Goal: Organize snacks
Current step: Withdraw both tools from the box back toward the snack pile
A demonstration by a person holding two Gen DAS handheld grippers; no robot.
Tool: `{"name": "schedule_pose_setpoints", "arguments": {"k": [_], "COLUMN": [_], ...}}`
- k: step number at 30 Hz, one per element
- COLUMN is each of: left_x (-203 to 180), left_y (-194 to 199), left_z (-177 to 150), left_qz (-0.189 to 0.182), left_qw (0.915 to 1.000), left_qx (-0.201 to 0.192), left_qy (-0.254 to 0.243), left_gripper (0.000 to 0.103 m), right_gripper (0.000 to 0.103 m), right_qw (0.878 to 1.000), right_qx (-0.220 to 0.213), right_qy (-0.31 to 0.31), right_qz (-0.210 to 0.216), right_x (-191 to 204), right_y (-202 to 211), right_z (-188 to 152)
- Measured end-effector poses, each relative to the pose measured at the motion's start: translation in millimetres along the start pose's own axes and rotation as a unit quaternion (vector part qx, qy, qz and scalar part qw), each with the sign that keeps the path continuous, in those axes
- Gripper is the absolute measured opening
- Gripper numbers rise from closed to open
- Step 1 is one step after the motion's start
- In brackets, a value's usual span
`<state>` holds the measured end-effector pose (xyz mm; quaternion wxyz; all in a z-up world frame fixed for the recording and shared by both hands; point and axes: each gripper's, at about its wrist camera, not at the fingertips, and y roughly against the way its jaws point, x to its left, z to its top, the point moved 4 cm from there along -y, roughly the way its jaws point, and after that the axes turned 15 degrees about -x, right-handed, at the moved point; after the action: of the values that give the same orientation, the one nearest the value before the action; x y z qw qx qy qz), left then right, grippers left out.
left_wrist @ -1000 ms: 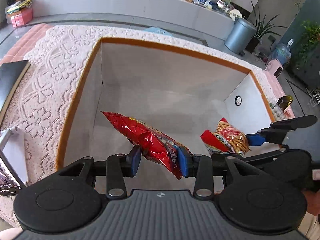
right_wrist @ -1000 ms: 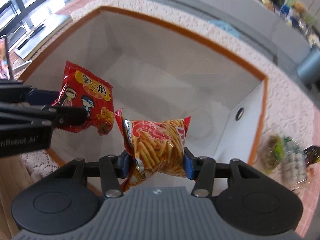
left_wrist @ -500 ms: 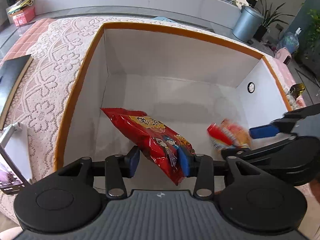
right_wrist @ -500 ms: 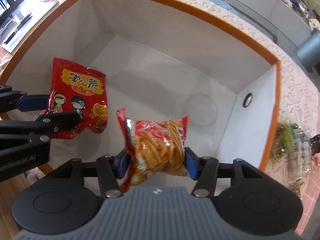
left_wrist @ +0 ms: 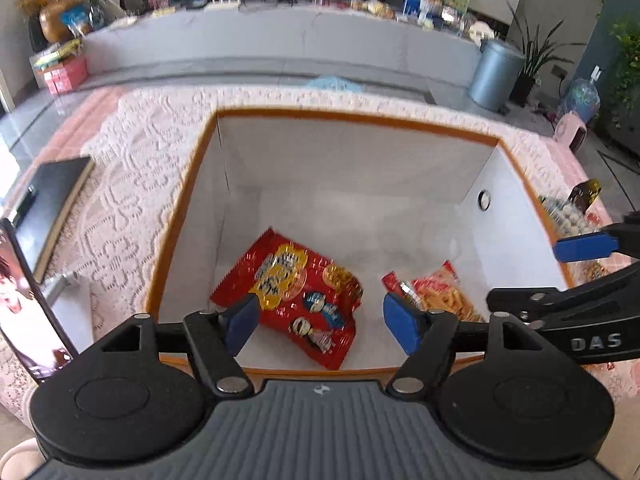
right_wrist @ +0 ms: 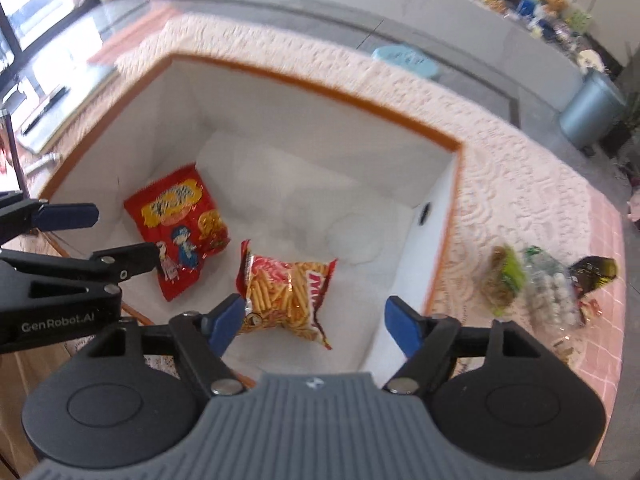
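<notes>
A white box with an orange rim (left_wrist: 360,118) (right_wrist: 320,80) stands on the lace cloth. A red cartoon snack bag (left_wrist: 292,296) (right_wrist: 178,228) lies on its floor at the left. A fries snack bag (left_wrist: 436,294) (right_wrist: 288,292) lies to the right of it. My left gripper (left_wrist: 320,326) is open and empty above the box's near edge. My right gripper (right_wrist: 314,326) is open and empty above the box, over the fries bag. Each gripper shows at the side of the other's view.
Several loose snack packs (right_wrist: 536,280) (left_wrist: 572,208) lie on the pink table right of the box. A phone (left_wrist: 24,304) and a dark tablet (left_wrist: 44,208) sit left of the box. A grey bin (left_wrist: 496,72) stands on the floor beyond.
Both grippers opened and let go of their bags; the red bag and the fries bag dropped to the box floor. Both grippers rose and drew back from the box.
</notes>
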<state>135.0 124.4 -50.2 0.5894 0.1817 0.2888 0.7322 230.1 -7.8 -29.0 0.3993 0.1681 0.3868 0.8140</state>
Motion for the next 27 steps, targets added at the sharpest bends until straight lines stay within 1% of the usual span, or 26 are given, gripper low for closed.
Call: {"name": "schedule_pose_setpoints", "arguments": {"k": [1, 4, 6, 7, 10, 13, 16, 19, 23, 27], "left_x": [-1.9, -6.6, -12.6, -15.4, -28.1, -44.1, -63.8, -86.4, -114.3, -141.3], "left_y": [3.6, 18.6, 30.2, 34.7, 50.4, 61.5, 67.6, 72.5, 71.6, 64.4], "left_z": [2.0, 6.4, 9.8, 11.1, 13.8, 14.1, 12.8, 9.4, 1.8, -9.1], "left_qz": [0.001, 0.013, 0.013, 0.012, 0.004, -0.017, -0.048, -0.086, -0.135, -0.161], "left_qw": [1.0000, 0.9986, 0.9964, 0.9953, 0.9904, 0.9864, 0.9827, 0.9775, 0.9728, 0.9703], "left_qx": [-0.010, -0.051, -0.084, -0.097, -0.138, -0.162, -0.175, -0.186, -0.182, -0.166], "left_qy": [-0.002, 0.001, 0.001, -0.001, -0.010, -0.021, -0.037, -0.049, -0.050, -0.070], "left_gripper": [0.084, 0.084, 0.084, 0.084, 0.084, 0.084, 0.084, 0.084, 0.084, 0.084], "right_gripper": [0.083, 0.084, 0.090, 0.095, 0.099, 0.099, 0.099, 0.099, 0.099, 0.099], "right_qw": [1.000, 0.998, 0.995, 0.993, 0.985, 0.976, 0.968, 0.957, 0.947, 0.946], "right_qx": [-0.011, -0.049, -0.078, -0.094, -0.147, -0.186, -0.205, -0.222, -0.229, -0.215], "right_qy": [-0.006, -0.032, -0.052, -0.062, -0.081, -0.094, -0.117, -0.148, -0.165, -0.172], "right_qz": [-0.004, -0.013, -0.016, -0.017, -0.039, -0.064, -0.084, -0.113, -0.152, -0.170], "right_x": [-1.9, -22.0, -28.9, -32.7, -40.5, -50.7, -65.1, -82.1, -102.7, -120.4], "right_y": [6.7, 27.5, 43.0, 49.9, 74.2, 97.2, 114.0, 130.7, 145.0, 145.6], "right_z": [-0.2, -2.0, -4.9, -9.7, -21.8, -38.0, -57.7, -80.7, -110.8, -137.0]}}
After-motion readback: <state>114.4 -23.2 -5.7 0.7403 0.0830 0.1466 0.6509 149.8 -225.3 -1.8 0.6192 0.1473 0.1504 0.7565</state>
